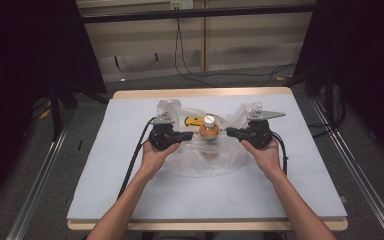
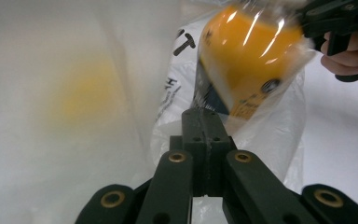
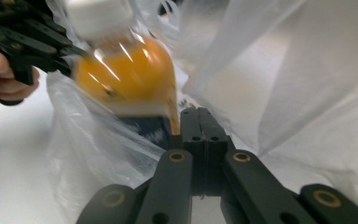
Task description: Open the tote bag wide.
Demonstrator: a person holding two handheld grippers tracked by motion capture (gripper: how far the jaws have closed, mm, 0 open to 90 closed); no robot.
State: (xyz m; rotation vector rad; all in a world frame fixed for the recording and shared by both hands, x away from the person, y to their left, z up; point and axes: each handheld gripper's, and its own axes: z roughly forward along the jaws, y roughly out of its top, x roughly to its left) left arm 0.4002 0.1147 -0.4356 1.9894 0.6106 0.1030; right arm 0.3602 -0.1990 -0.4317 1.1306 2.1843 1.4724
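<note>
A bottle of orange drink [image 1: 209, 132] with a white cap [image 1: 209, 120] stands upright inside a clear plastic bag [image 1: 200, 162] at the middle of the table. My left gripper [image 1: 190, 135] is at the bottle's left, shut on the bag's film. Opposite it, my right gripper [image 1: 230, 132] pinches the film too. In the left gripper view the closed jaws [image 2: 204, 114] hold plastic just below the tilted bottle [image 2: 247, 56], with the right gripper [image 2: 335, 18] behind. In the right gripper view the shut jaws [image 3: 198, 114] grip the bag [image 3: 307, 84] beside the bottle [image 3: 130, 74].
A yellow object [image 1: 194, 121] lies in the crumpled plastic behind the bottle; it shows as a yellow blur [image 2: 81, 91] through the film. The table is covered by a pale grey mat [image 1: 130, 180]. Cables trail from both grippers toward the front.
</note>
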